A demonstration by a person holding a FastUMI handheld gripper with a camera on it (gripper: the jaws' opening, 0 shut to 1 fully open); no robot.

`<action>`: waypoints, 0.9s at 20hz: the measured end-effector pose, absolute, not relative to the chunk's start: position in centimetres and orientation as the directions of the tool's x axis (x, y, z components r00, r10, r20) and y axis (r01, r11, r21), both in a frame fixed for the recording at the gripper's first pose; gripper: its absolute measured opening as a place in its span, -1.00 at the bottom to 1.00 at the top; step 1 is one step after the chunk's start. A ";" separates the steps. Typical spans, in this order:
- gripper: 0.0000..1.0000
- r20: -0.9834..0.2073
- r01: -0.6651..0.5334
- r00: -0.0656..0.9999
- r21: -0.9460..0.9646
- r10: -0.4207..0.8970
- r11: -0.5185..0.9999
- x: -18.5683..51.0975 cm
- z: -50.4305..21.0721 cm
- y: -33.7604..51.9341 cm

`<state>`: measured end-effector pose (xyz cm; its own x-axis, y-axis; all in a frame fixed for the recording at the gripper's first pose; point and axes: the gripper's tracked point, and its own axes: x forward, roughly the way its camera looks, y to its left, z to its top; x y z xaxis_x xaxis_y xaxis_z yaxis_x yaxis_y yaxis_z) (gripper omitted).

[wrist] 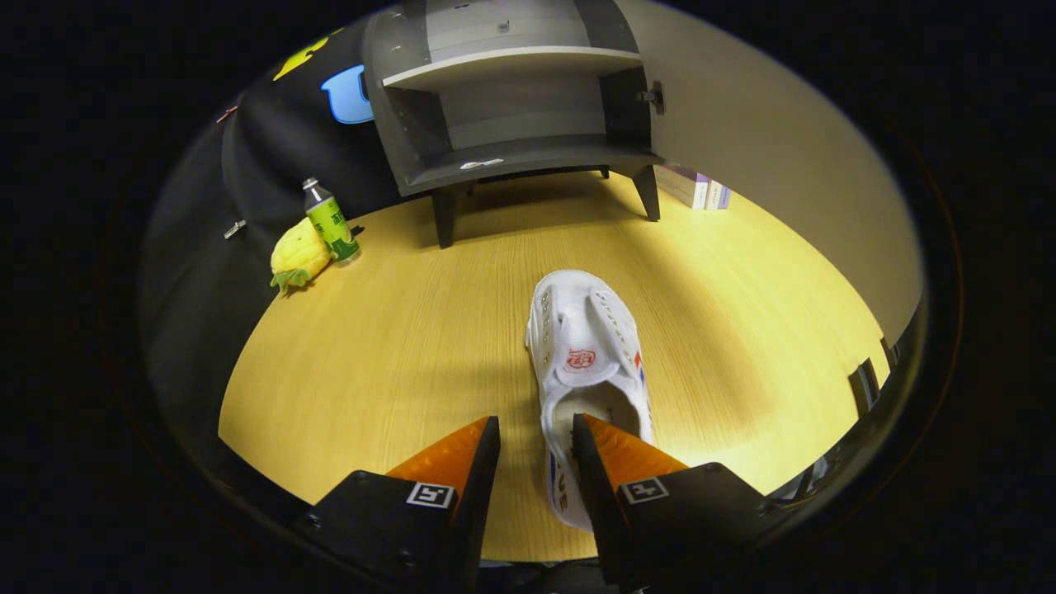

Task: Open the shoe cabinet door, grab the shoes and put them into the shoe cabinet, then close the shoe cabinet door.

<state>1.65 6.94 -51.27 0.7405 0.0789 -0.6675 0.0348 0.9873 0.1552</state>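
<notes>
White canvas shoe (587,355) lies on the table (396,346) just ahead of our hand-held gripper (536,445), heel end at the fingers. Fingers sit partly open; right one is over the heel opening, left outside the wall, not clamped yet. We judge it light and soft; pinch the stiffer heel collar. Heel and contact point are hidden. Shoe cabinet (511,99) stands open beyond.

A white shoe (587,363) is seen on the wooden table (396,346), toe toward 12 o'clock. The gripper (536,437) is parted, one finger (615,450) set inside the heel opening, the other outside. The open cabinet (511,107) stands beyond at 12 o'clock, a bottle (330,223) at 10.
</notes>
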 end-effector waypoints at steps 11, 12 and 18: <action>-0.83 -0.532 0.035 0.846 0.126 0.038 0.991 7.2 -52.1 5.8; -0.89 -0.539 0.027 0.840 0.148 0.057 0.989 7.6 -52.1 5.9; -0.90 -0.527 0.018 0.846 0.168 0.074 0.986 6.7 -46.7 4.5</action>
<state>6.73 4.45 -46.73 0.8465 0.0742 -0.5272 0.0183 0.9856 0.1681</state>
